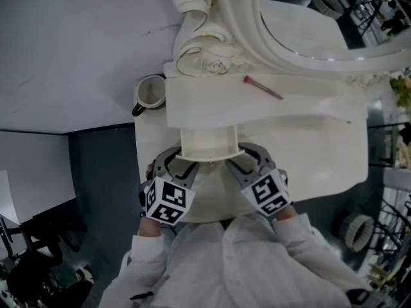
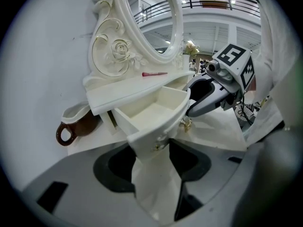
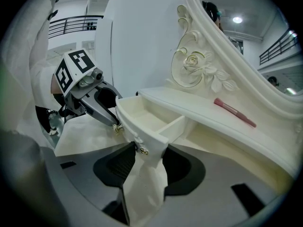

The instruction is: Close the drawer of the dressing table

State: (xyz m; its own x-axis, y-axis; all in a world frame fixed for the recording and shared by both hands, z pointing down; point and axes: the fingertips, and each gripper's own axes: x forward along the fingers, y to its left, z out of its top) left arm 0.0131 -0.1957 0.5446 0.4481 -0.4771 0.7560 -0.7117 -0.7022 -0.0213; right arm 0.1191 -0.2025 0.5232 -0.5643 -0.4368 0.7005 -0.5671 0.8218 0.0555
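The white dressing table [image 1: 321, 140] has its small drawer [image 1: 209, 143] pulled out over the tabletop. The drawer is empty and has small gold knobs on its curved front. My left gripper [image 1: 178, 163] sits at the front's left end. In the left gripper view the drawer front [image 2: 156, 131] lies between the jaws [image 2: 151, 148], both pads against it. My right gripper [image 1: 247, 161] is at the right end. Its jaws [image 3: 147, 150] are closed on that corner of the drawer [image 3: 142, 122], one pad beside a knob. Each gripper also shows in the other's view.
A brown and white mug [image 1: 149, 94] stands at the table's back left, beside the carved mirror frame [image 1: 205, 50]. A pink brush [image 1: 262, 87] lies on the raised shelf under the oval mirror [image 1: 308, 18]. A grey wall is to the left.
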